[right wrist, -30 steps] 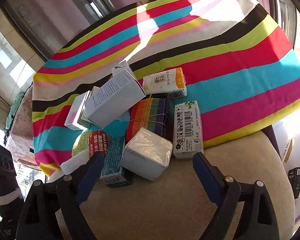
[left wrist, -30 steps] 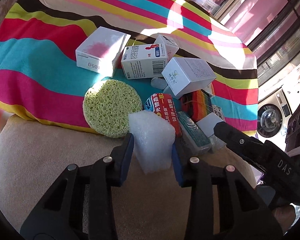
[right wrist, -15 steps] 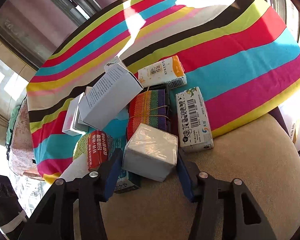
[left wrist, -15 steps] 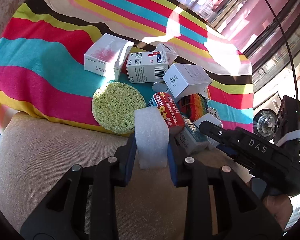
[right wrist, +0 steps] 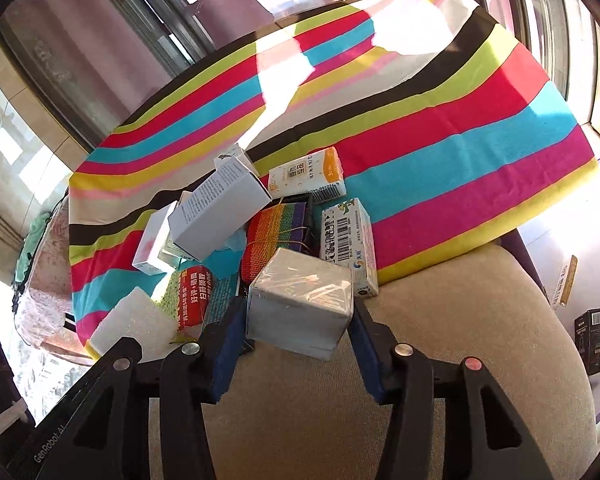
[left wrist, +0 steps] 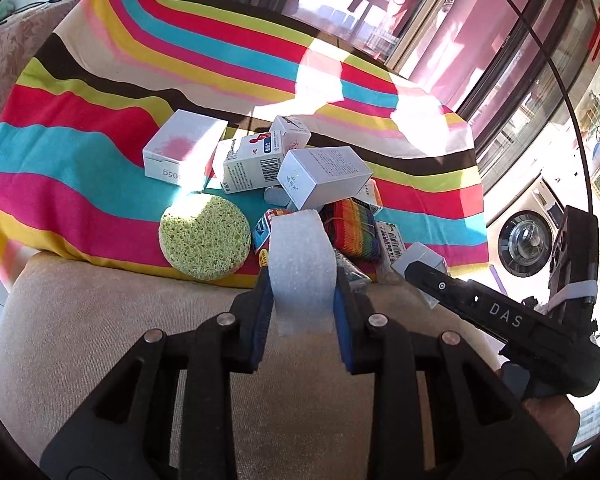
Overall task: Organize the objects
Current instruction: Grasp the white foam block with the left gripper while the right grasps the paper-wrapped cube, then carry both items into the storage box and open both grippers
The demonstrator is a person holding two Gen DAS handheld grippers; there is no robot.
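A pile of small boxes lies on a striped cloth (left wrist: 80, 168) over a beige cushion (left wrist: 100, 340). My left gripper (left wrist: 302, 280) is shut on a white foam block (left wrist: 302, 264), held upright above the cushion's edge; the block also shows in the right wrist view (right wrist: 136, 328). My right gripper (right wrist: 296, 312) is shut on a grey plastic-wrapped box (right wrist: 300, 300) at the near edge of the pile. In the left wrist view the right gripper's body (left wrist: 500, 316) sits to the right of the pile.
In the pile are a green round sponge (left wrist: 204, 236), a rainbow-striped pouch (right wrist: 276, 232), a red packet (right wrist: 196, 296), a barcode box (right wrist: 348, 240), several white boxes (left wrist: 324, 176) and an orange-ended tissue pack (right wrist: 308, 176). A washing machine (left wrist: 528, 244) stands far right.
Both grippers closed: the left on the foam block, the right on the grey wrapped box. The left has since lifted the block up and back from the pile.
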